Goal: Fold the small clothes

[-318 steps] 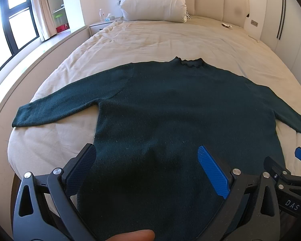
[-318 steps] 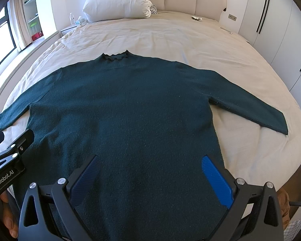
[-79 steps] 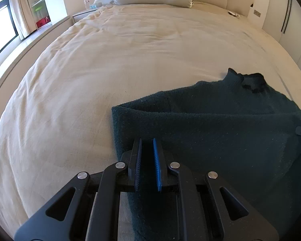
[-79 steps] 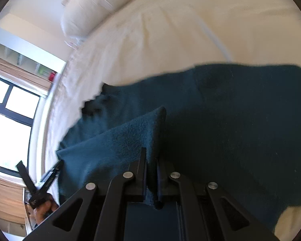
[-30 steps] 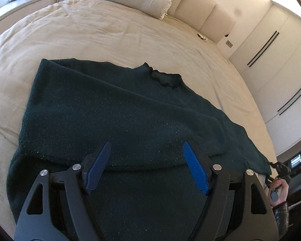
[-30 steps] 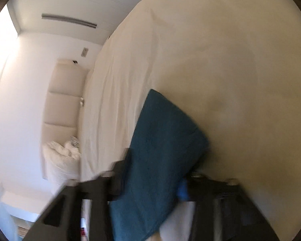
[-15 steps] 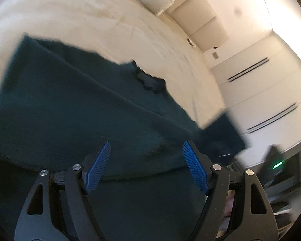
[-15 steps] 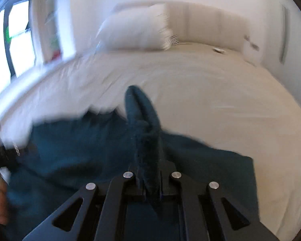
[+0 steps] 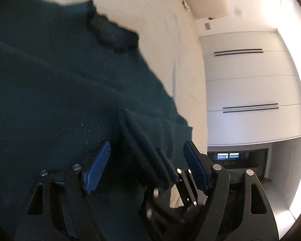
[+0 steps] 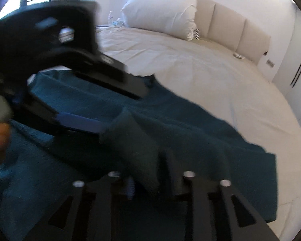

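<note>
1. Two grippers now crowd the same spot over the dark green sweater (image 10: 190, 124), which lies on the cream bed (image 10: 200, 70) with its collar (image 9: 112, 34) toward the far side and the pillow (image 10: 160, 14) beyond it.
2. A moment ago the right gripper (image 10: 150, 182) was clamped on the sleeve end and swinging it in over the body; now its jaws are opening, with the raised ridge of sleeve fabric (image 10: 130, 140) between them. Blur hides whether the pads press it at all, though they look parted from it.
3. Since a second ago the left gripper (image 9: 148, 168) has swung across toward the right one. Its jaws stand wide and hold nothing; the ridge of fabric and the tip of the right gripper sit between its blue pads (image 9: 98, 166).
4. Compared with the start, when both sleeves lay spread out, the left sleeve is already folded in over the body and the right one has just been brought across.
5. My reading: the sleeve step is ending. Next would likely come flattening that ridge, then folding the body from hem toward collar.
</note>
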